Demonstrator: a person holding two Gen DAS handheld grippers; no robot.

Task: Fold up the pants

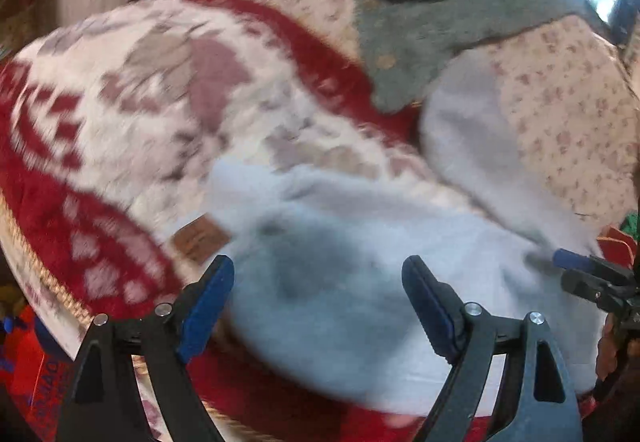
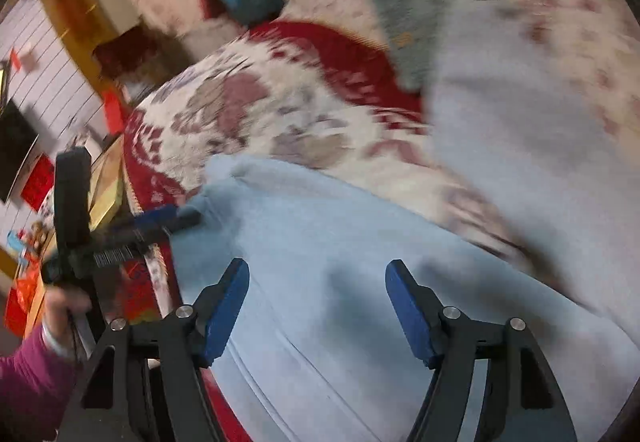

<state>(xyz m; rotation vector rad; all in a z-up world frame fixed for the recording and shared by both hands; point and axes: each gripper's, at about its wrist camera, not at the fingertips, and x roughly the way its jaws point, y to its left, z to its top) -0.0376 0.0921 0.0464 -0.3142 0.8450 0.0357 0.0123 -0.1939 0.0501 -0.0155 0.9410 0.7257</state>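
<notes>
A: Pants (image 1: pixel 360 274), pale blue, spread on the red-and-white blanket (image 1: pixel 120 122), just ahead of and under the left gripper (image 1: pixel 318 306), jaws wide, nothing between them.

B: Right gripper (image 2: pixel 318 312) equally wide over the same cloth. Only its view shows the pink sleeve (image 2: pixel 28 382); the left view alone shows the brown label (image 1: pixel 198 238).

A lived-in home bedroom: floral bedding (image 1: pixel 568 90), red-and-white blanket (image 1: pixel 132 90), strewn clothes.

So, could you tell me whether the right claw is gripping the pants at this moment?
No, the right claw stands open above the pale blue pants, with its blue pads clear of the cloth.
</notes>
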